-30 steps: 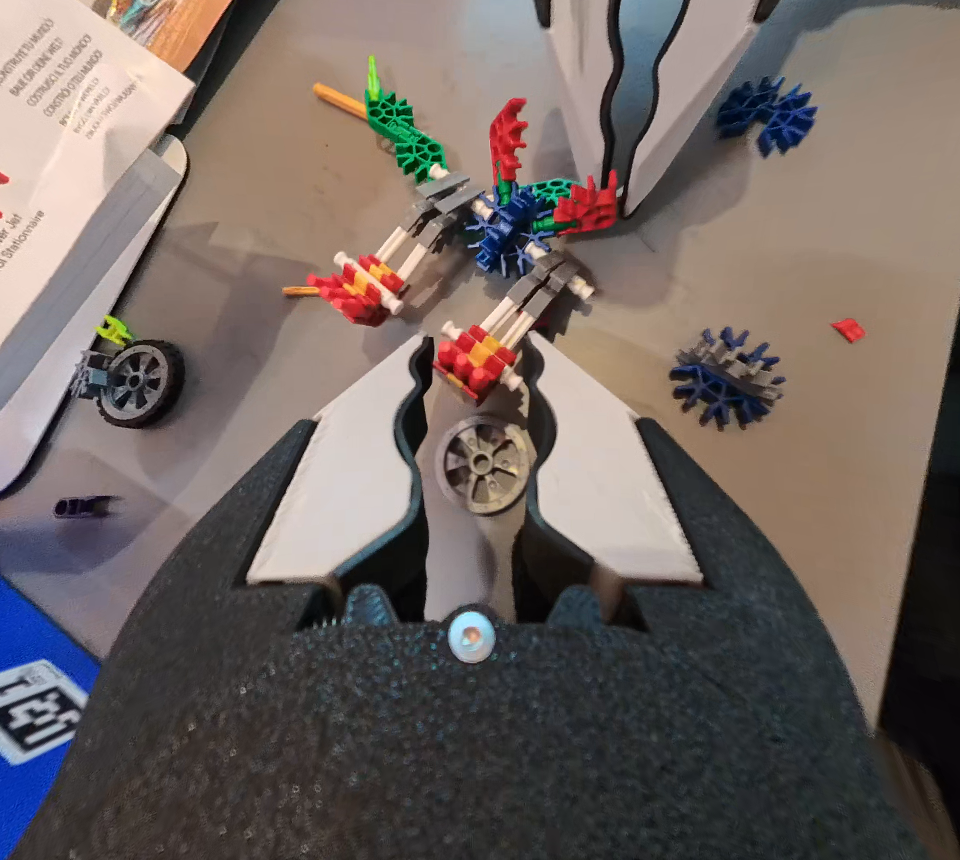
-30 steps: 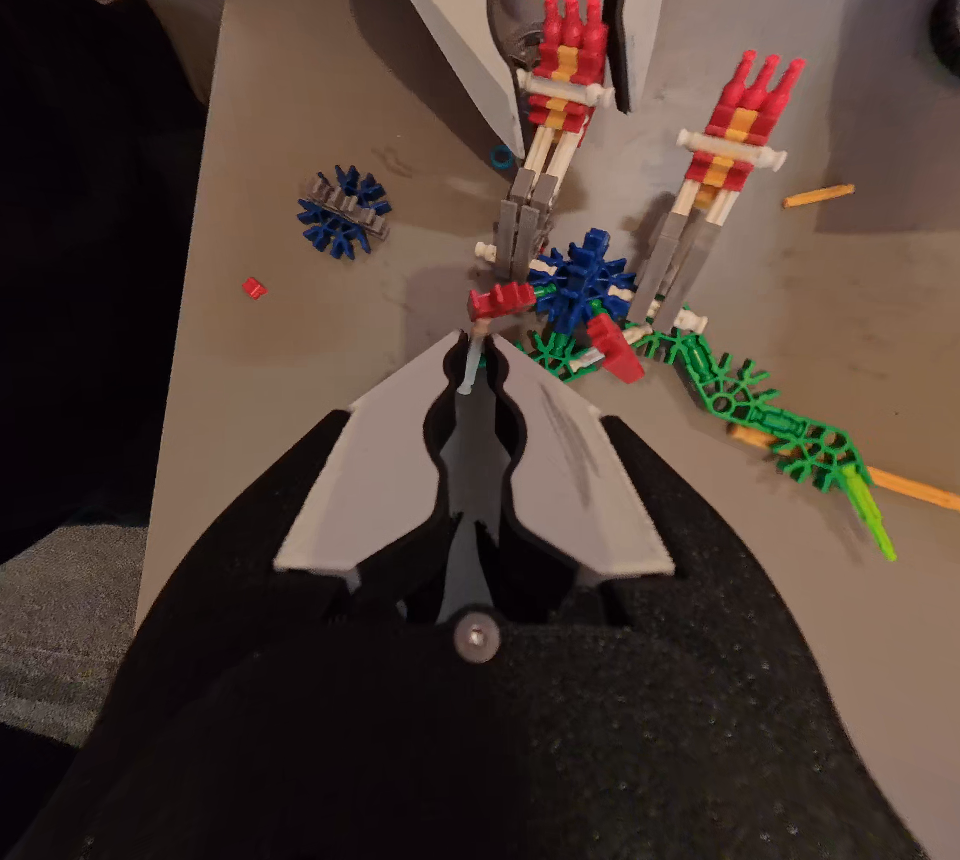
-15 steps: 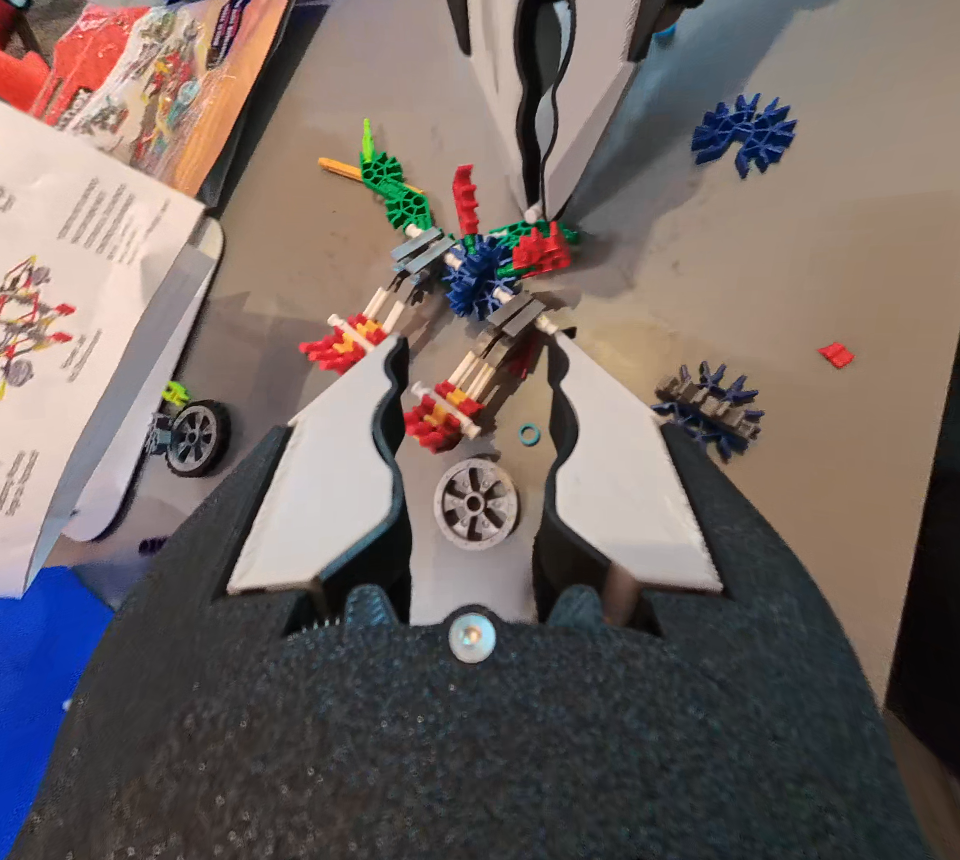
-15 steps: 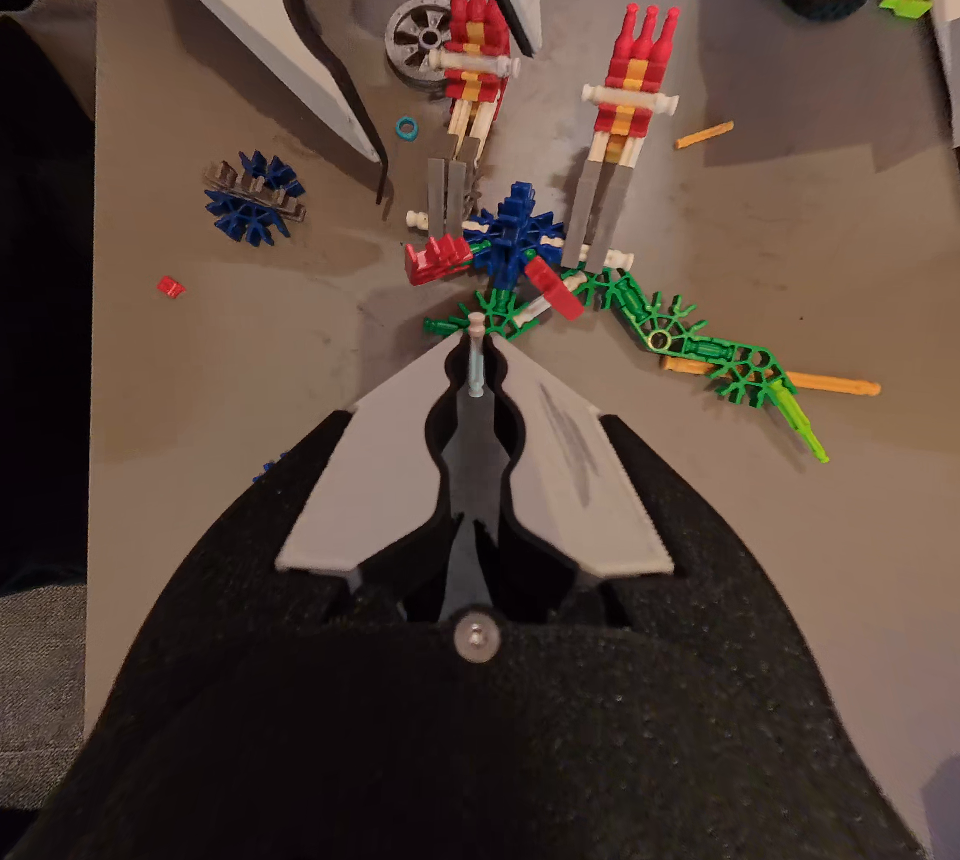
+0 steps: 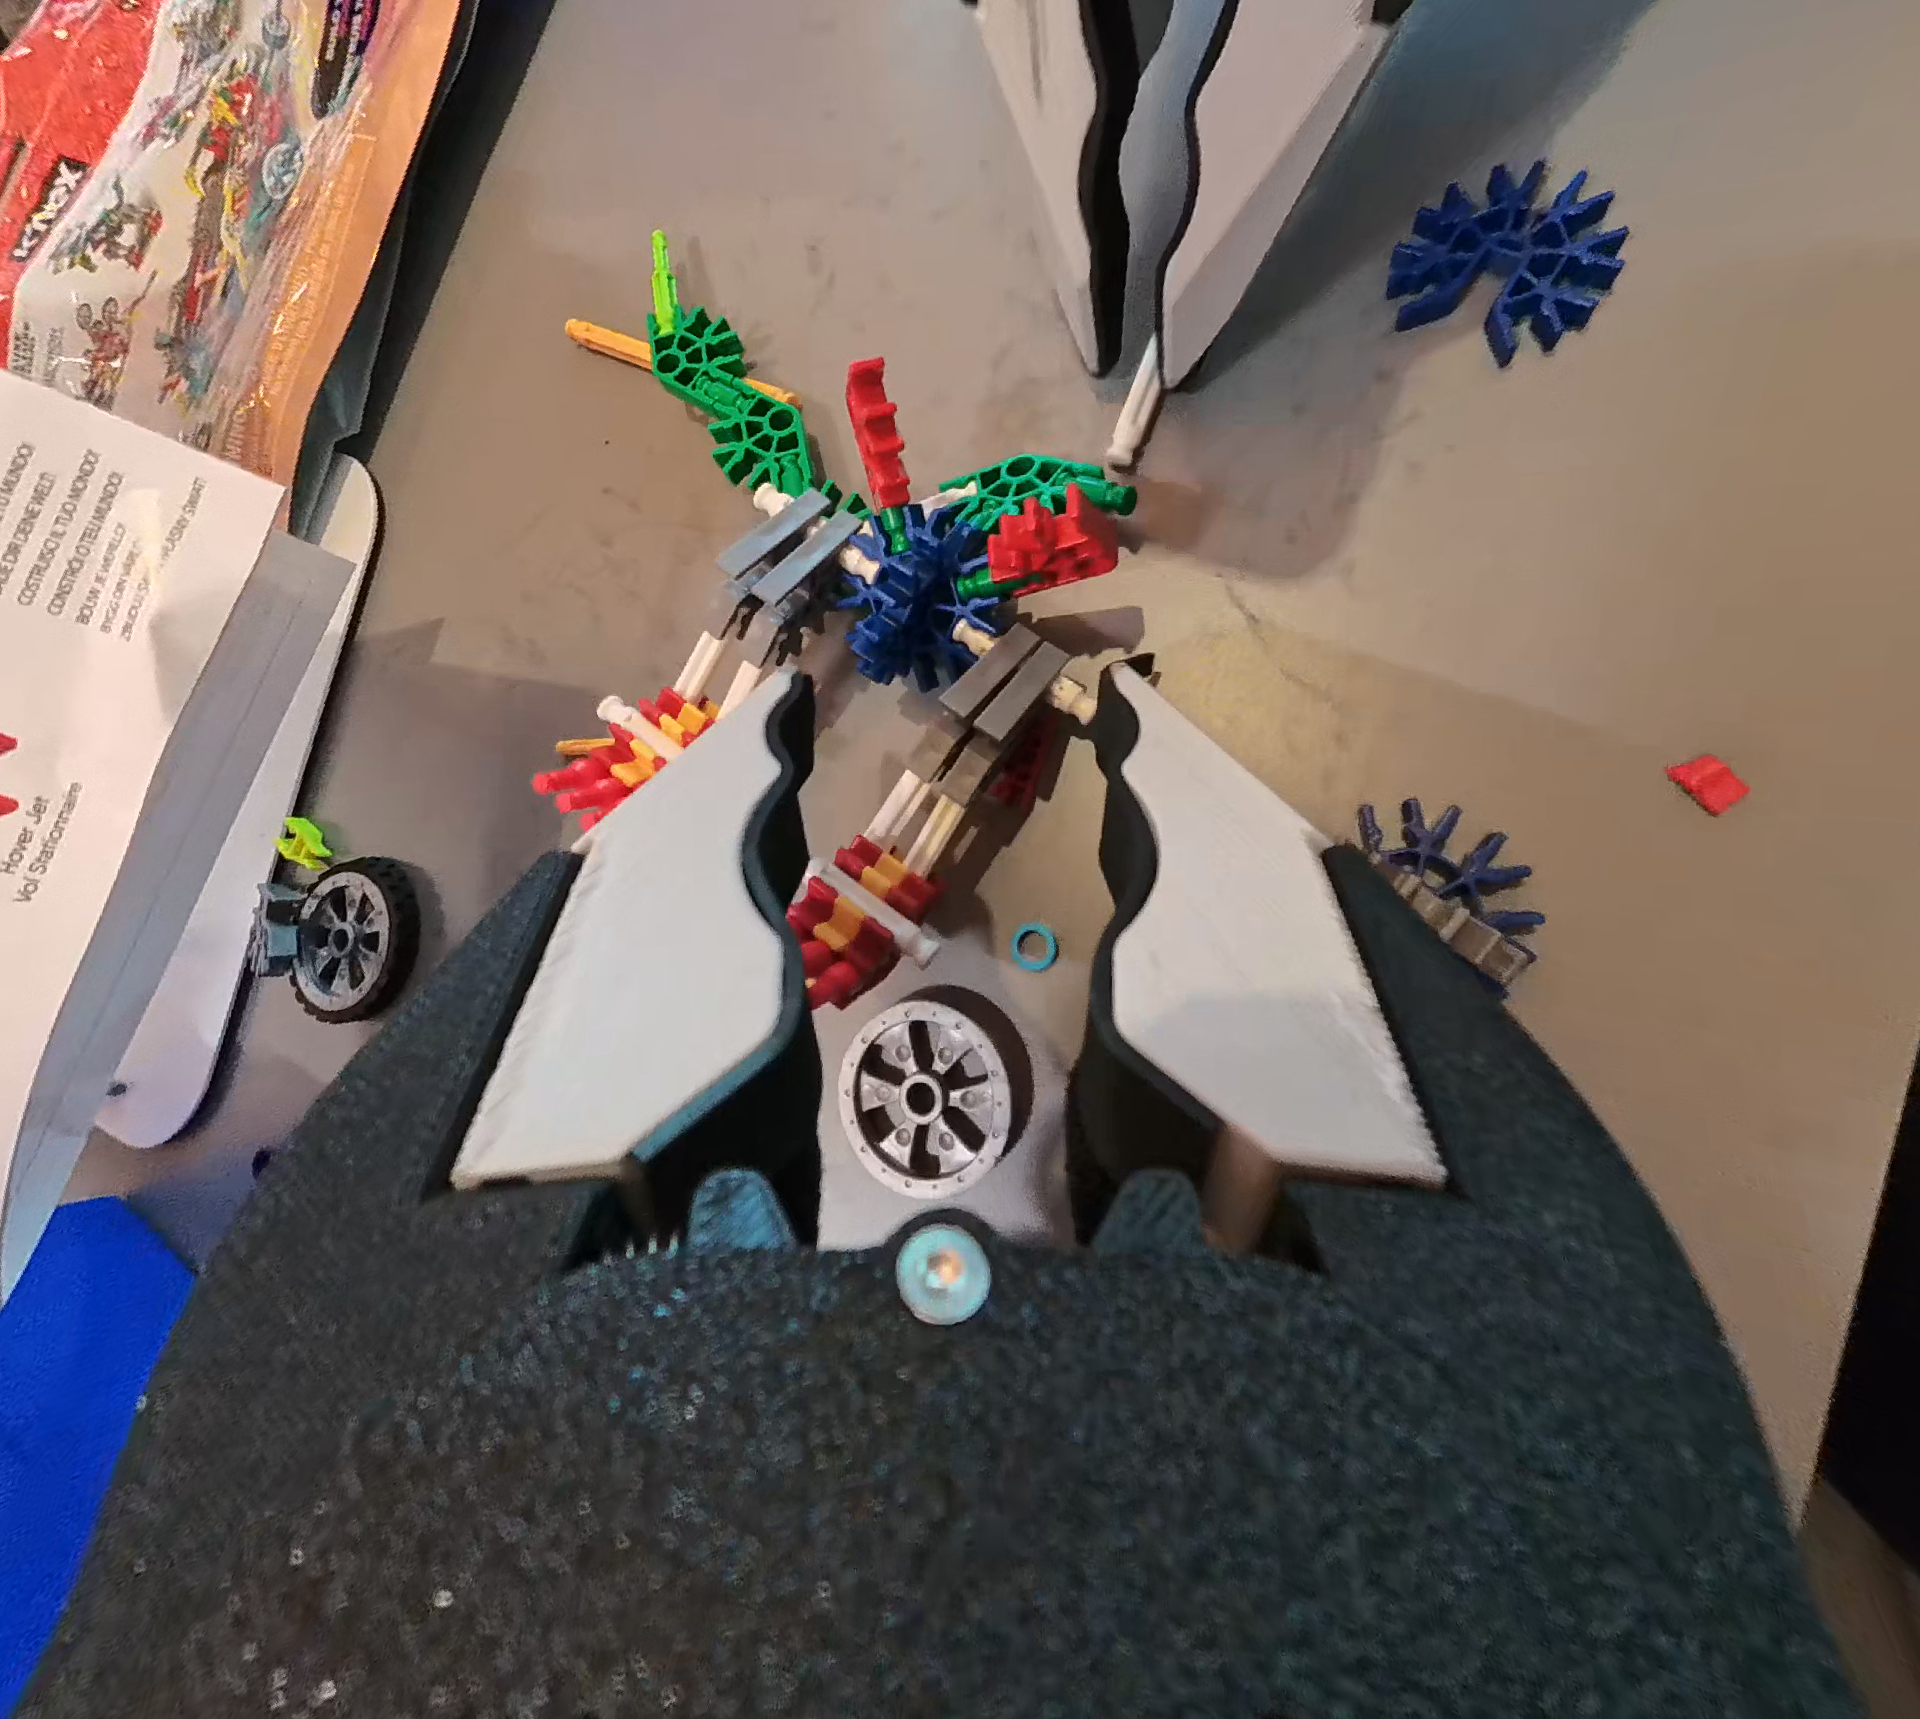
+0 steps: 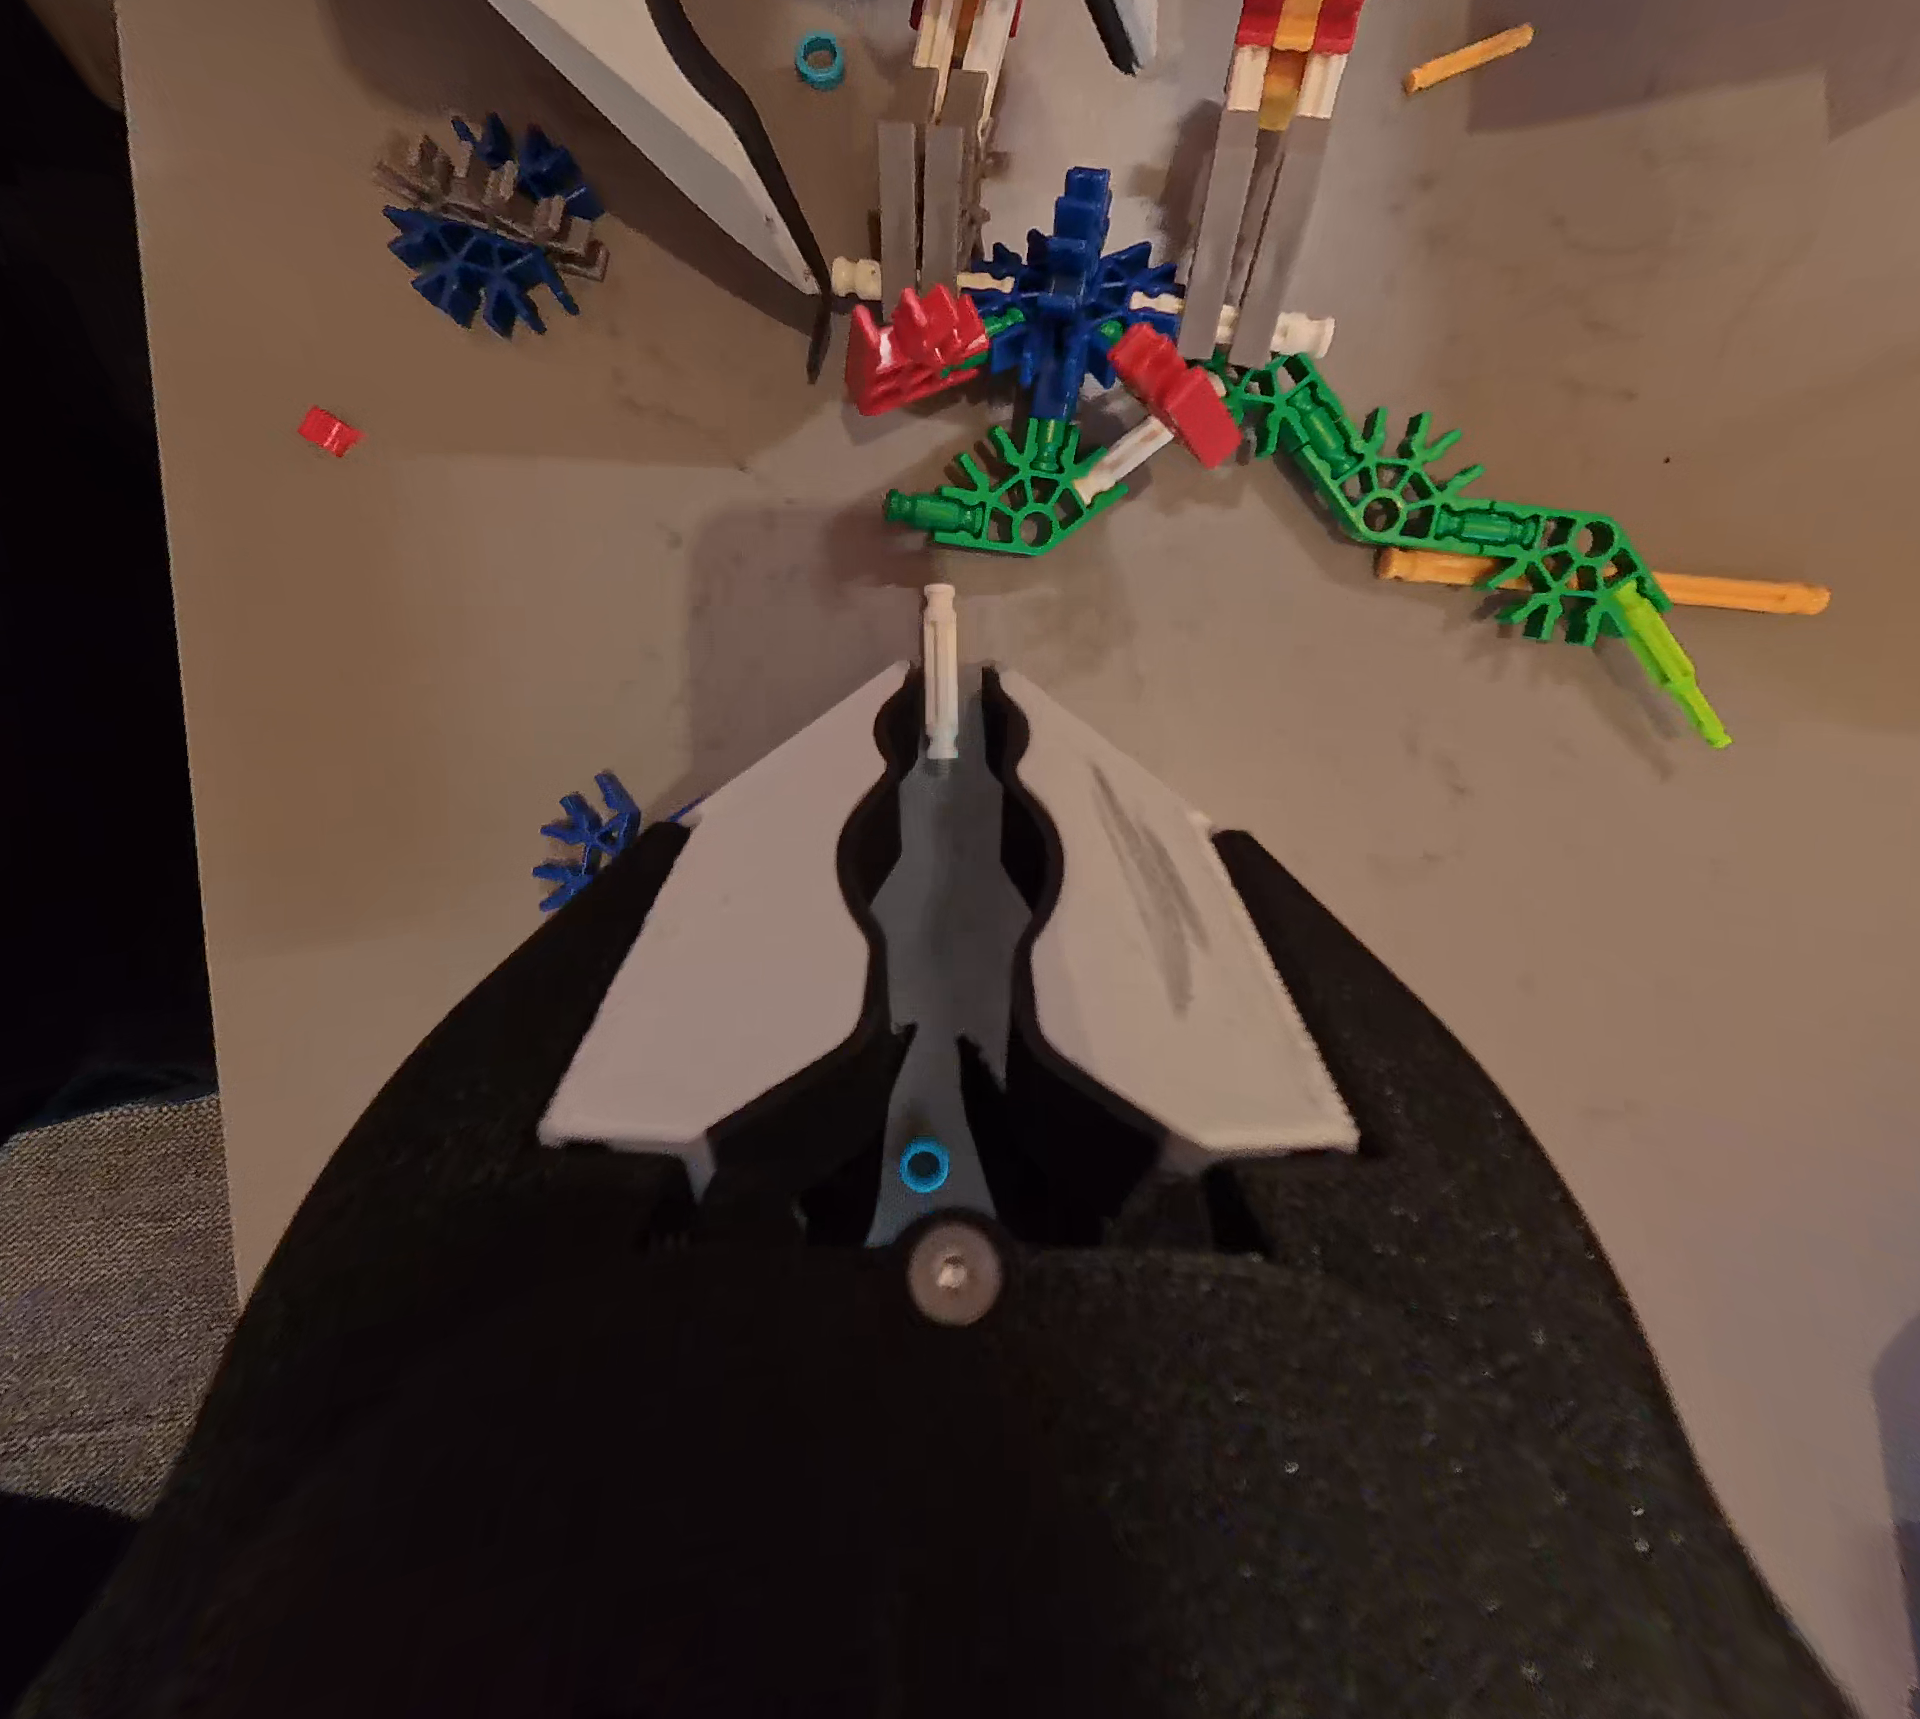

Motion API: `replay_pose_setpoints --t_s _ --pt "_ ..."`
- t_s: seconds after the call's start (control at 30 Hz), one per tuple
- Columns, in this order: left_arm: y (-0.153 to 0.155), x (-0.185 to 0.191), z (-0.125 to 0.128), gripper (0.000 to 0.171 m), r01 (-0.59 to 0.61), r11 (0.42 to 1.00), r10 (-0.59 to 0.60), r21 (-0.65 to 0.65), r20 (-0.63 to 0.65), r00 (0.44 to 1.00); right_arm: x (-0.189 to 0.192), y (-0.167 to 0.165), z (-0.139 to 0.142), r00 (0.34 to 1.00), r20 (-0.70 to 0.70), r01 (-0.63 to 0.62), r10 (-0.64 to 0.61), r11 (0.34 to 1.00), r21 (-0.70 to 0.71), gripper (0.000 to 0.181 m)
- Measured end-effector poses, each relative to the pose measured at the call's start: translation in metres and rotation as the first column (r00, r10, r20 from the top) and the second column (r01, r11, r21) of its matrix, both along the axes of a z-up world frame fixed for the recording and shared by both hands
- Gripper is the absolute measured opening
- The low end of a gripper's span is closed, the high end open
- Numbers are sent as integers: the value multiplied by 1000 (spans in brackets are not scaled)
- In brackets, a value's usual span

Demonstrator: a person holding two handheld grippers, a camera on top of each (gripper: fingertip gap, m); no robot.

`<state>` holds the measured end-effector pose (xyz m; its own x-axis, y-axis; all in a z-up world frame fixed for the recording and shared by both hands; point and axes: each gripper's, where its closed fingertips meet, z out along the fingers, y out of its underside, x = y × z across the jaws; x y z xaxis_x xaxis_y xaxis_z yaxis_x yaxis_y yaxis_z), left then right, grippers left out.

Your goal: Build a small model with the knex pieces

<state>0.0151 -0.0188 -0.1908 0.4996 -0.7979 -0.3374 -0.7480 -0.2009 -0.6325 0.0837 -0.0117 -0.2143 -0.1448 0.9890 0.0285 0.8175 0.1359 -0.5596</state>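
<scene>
A toy model built of rods and connectors, with a blue hub (image 5: 914,599), green wings and two red-tipped legs, lies on the grey table (image 5: 1403,589). My left gripper (image 5: 961,693) is open and empty, its fingers astride one leg (image 5: 914,838) without closing on it. A silver wheel hub (image 5: 925,1098) lies between the fingers near the palm. My right gripper (image 6: 945,682) is shut on a short white rod (image 6: 940,661), which points at the green connector (image 6: 1008,495) with a small gap. The right gripper also shows in the left wrist view (image 5: 1138,365), as does the rod (image 5: 1132,422).
Blue snowflake connectors (image 5: 1507,267) and a blue-and-grey cluster (image 6: 488,235) lie by the table's edge. A red chip (image 5: 1709,784), teal ring (image 5: 1032,945), tyred wheel (image 5: 348,937), orange rod (image 6: 1465,59), an instruction sheet (image 5: 94,630) and a box (image 5: 208,142) lie around. My hands' fingertips stand some 8 centimeters from each other.
My left gripper has opened wider and now stands astride the leg. My right gripper has drawn back from the model with the white rod, leaving a gap.
</scene>
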Motion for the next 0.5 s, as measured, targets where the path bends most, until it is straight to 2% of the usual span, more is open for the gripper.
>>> replay_pose_setpoints --t_s 0.27,0.5 --pt "1 5 4 54 12 998 -10 63 -25 1000 -1 -1 -2 1000 -22 -6 6 1000 6 6" --pt "2 13 2 55 31 992 -26 123 -41 999 -14 7 28 990 -137 48 -44 999 21 5"
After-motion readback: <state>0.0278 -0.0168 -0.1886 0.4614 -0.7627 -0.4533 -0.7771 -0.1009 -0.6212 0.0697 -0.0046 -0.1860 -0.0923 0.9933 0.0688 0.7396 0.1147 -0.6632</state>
